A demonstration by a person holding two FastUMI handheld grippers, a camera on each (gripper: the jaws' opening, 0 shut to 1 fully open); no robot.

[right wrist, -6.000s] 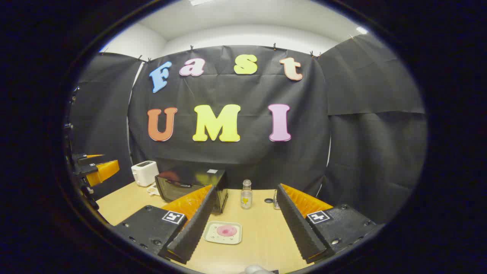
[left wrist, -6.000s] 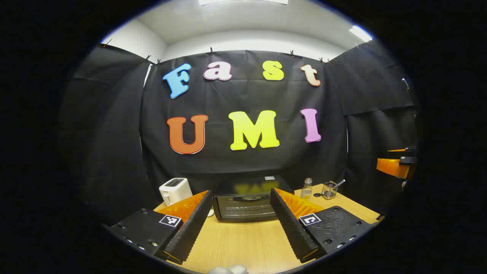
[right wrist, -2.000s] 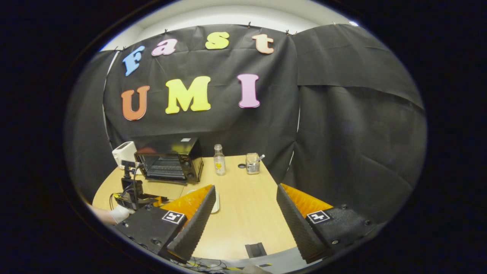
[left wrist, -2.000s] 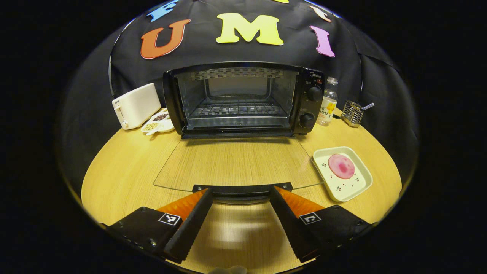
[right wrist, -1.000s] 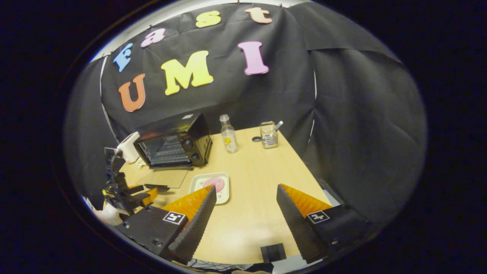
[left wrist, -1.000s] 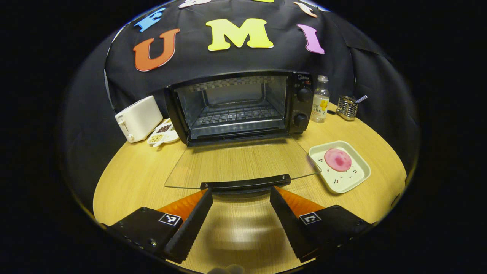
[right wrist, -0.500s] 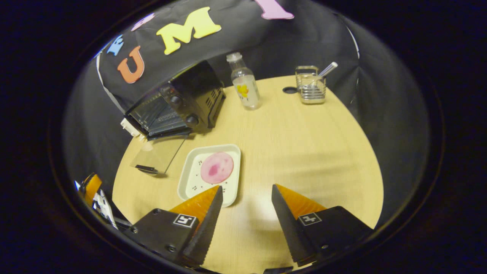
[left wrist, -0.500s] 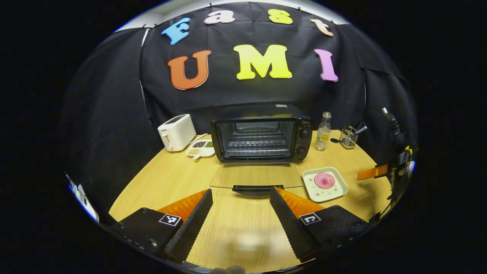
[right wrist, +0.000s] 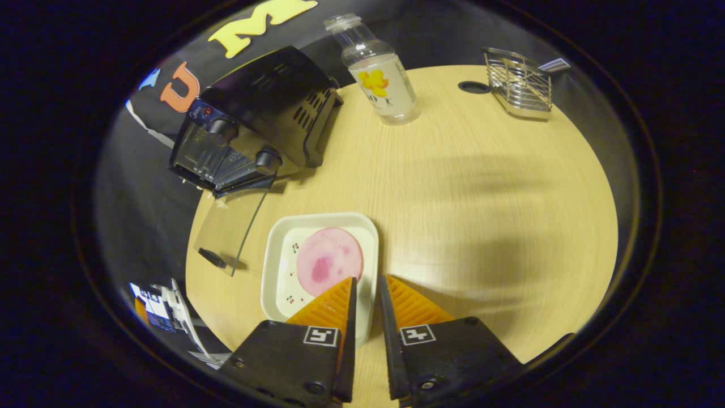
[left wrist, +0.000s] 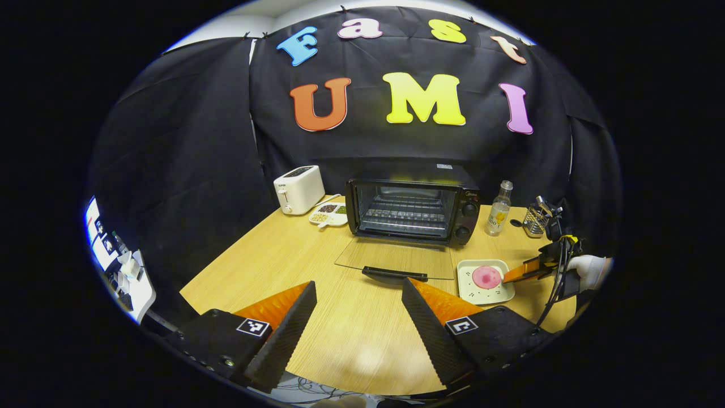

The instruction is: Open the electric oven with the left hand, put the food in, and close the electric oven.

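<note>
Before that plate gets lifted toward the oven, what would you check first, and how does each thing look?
1. Oven door fully down: ok.
2. Rack inside free of other items: ok, as far as visible.
3. Pink food sitting on the plate: ok.
4. Right hand-held gripper pinching the plate rim: cannot tell; jaws nearly closed at the edge.
5. Left hand-held gripper clear of the door: ok, open and drawn back.

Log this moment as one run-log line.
oven: door open | left gripper: open, clear | right gripper: closing on plate rim | food: on plate
</note>
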